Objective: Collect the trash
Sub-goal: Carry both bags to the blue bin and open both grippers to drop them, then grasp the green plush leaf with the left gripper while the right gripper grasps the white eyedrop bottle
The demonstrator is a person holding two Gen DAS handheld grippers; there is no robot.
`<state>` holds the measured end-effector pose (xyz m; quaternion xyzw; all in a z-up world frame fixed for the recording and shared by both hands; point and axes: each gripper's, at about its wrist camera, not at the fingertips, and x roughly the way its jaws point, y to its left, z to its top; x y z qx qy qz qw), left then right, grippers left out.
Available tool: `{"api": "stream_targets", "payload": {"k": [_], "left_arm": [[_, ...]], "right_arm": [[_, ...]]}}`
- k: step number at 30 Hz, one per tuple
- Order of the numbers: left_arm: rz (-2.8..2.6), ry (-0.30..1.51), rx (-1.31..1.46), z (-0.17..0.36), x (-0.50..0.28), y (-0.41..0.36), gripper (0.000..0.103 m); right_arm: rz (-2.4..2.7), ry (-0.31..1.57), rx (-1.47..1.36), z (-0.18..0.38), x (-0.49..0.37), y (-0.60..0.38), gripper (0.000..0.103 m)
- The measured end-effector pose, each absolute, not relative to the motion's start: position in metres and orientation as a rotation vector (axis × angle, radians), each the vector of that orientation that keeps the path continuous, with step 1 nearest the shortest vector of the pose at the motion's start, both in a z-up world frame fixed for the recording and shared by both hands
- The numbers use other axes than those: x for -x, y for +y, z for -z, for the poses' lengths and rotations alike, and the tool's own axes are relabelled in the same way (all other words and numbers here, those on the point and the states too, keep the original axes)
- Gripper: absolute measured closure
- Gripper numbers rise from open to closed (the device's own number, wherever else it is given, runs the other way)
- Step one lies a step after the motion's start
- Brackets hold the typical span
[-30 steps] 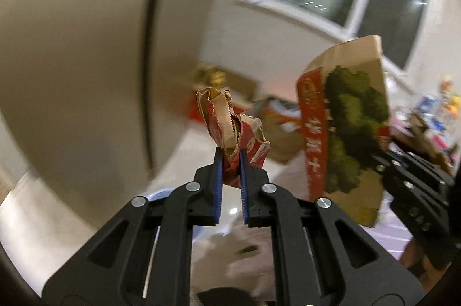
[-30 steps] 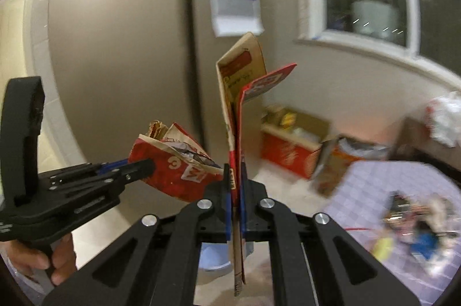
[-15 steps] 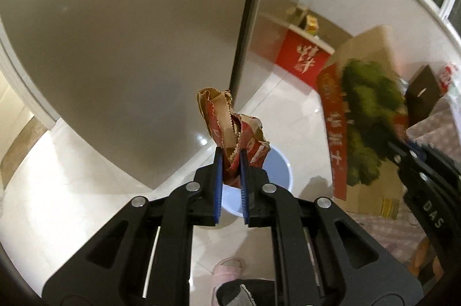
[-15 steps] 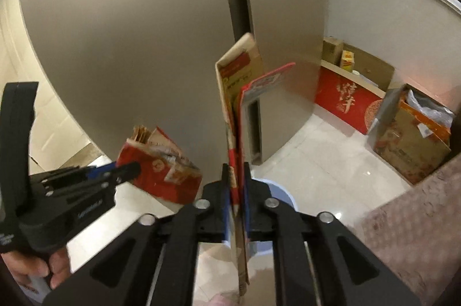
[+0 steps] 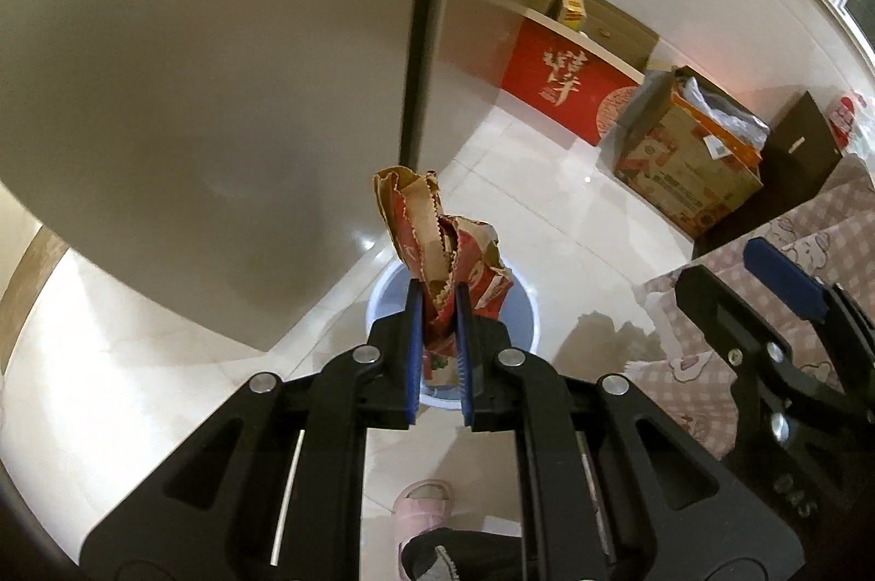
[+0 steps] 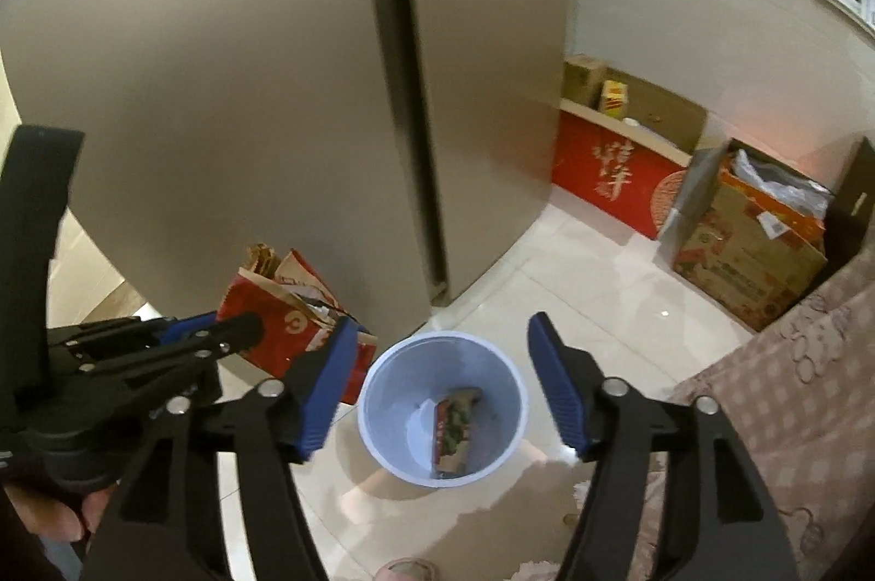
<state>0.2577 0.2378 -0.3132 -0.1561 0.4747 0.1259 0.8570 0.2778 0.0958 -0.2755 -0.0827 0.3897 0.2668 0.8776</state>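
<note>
On the left, a crumpled red-and-brown paper bag [image 6: 284, 307] is pinched in the left gripper [image 6: 240, 329], just beside the pale blue bin [image 6: 443, 408] — not yet dropped. To the right, the right gripper [image 6: 445, 384] is opening above the bin with nothing between its jaws. A flattened printed carton [image 6: 454, 433] is seen lying inside — one piece binned, one left.

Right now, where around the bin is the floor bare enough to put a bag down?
Bare tile lies between the blue bin, the fridge and the printed carton. Crowded: the red box along the wall, the checked cloth at right.
</note>
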Motion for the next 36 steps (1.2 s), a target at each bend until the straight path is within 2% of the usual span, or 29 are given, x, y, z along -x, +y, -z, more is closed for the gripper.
{"api": "stream_targets", "payload": {"k": [7, 8, 10, 11, 12, 17, 26, 36], "left_arm": [[-0.225, 0.975, 0.300, 0.304, -0.269, 0.229, 0.092], [-0.220, 0.970, 0.298, 0.302, -0.271, 0.228, 0.088], [-0.217, 0.947, 0.298, 0.296, -0.272, 0.227, 0.071], [-0.237, 0.937, 0.287, 0.293, -0.272, 0.227, 0.043], [-0.274, 0.915, 0.269, 0.290, -0.270, 0.227, 0.030], [-0.272, 0.909, 0.292, 0.280, -0.260, 0.227, 0.030], [-0.257, 0.823, 0.281, 0.230, -0.217, 0.207, 0.030], [-0.088, 0.688, 0.226, 0.154, -0.167, 0.123, 0.028]], "right_arm": [[-0.496, 0.769, 0.144, 0.266, -0.278, 0.078, 0.032], [-0.488, 0.758, 0.139, 0.264, -0.279, 0.075, 0.032], [-0.475, 0.740, 0.124, 0.258, -0.278, 0.070, 0.032], [-0.465, 0.735, 0.118, 0.256, -0.278, 0.066, 0.031], [-0.462, 0.732, 0.105, 0.253, -0.278, 0.062, 0.030], [-0.458, 0.745, 0.071, 0.243, -0.272, 0.050, 0.030], [-0.468, 0.695, 0.052, 0.198, -0.238, 0.028, 0.030], [-0.320, 0.570, 0.043, 0.135, -0.173, -0.051, 0.030]]}}
